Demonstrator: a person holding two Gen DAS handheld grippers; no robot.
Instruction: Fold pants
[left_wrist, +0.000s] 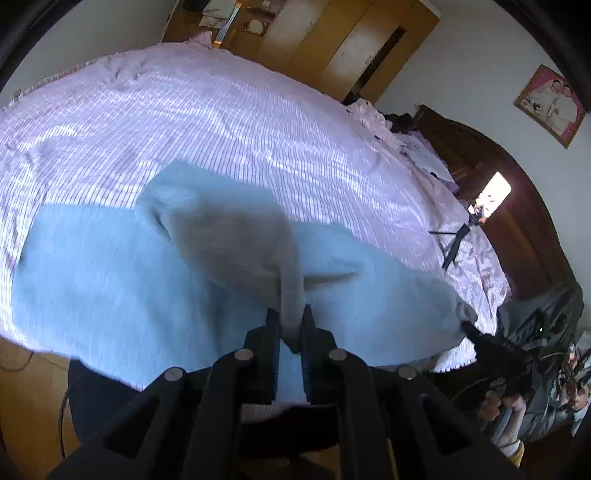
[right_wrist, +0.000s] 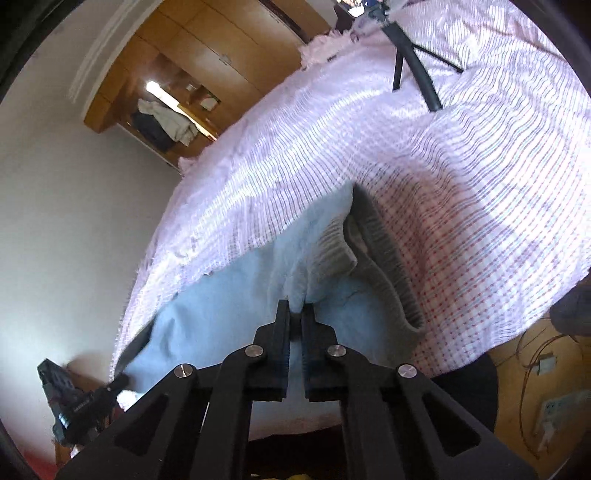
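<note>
So the pants are the light blue ones spread along the near edge of the bed, on the pink striped sheet, with the grey ribbed waistband at the right-hand end. Both tools already have a bite. The left hand-held gripper is pinching a fold of the blue cloth near its end — a flap rises from the jaws and stands above the rest of the fabric. The right hand-held gripper is pressed together on a pinch of cloth just below the waistband.

Why hold it like this? My guess is one grip near each end keeps the edge straight, so the near long side can be carried over the far one in one go. The raised flap looks blurry, so the cloth is probably mid-lift.

A tripod stands further up the bed, well apart from the pants.
</note>
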